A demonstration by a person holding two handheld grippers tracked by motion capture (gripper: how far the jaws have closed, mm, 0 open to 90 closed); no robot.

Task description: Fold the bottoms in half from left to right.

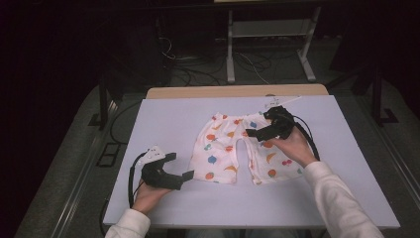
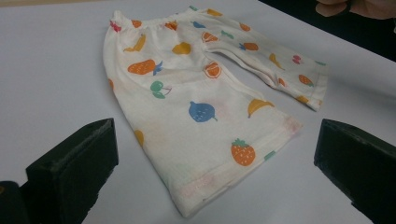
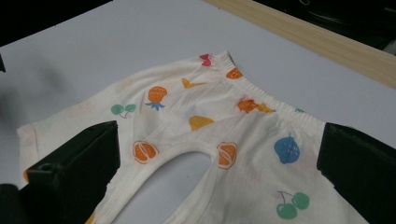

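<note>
**Both grippers poised over the fruit-print trousers, no hold taken yet**

A small pair of white cotton baby trousers printed with coloured fruit [image 1: 233,151] lies flat on the pale lavender table [image 1: 163,114], near its middle, waistband toward the far edge and the two leg hems toward the person. The cloth looks smoothed out, with only slight rumpling at the elastic waist.

The left gripper [image 1: 185,176] sits low, just beside the hem of the leg on the person's left. In the left gripper view its two black fingers [image 2: 74,163] stand wide apart with nothing between them, and the hem with the orange strawberry print [image 2: 243,153] lies straight ahead of the gap. The right gripper [image 1: 252,133] hangs over the waist end of the other leg. In the right gripper view its fingers [image 3: 79,168] are likewise spread and empty, straddling the crotch and the waistband [image 3: 261,95] from above; whether they touch the cloth I cannot tell.

This reads as the approach before a first grasp, probably for a fold. The next move likely calls for each gripper to lower until one finger slides under a single edge, the left at the hem and the right at the waistband, then close on the fabric. Thin cloth lying flat leaves little to catch, so a shallow angle would help.
</note>
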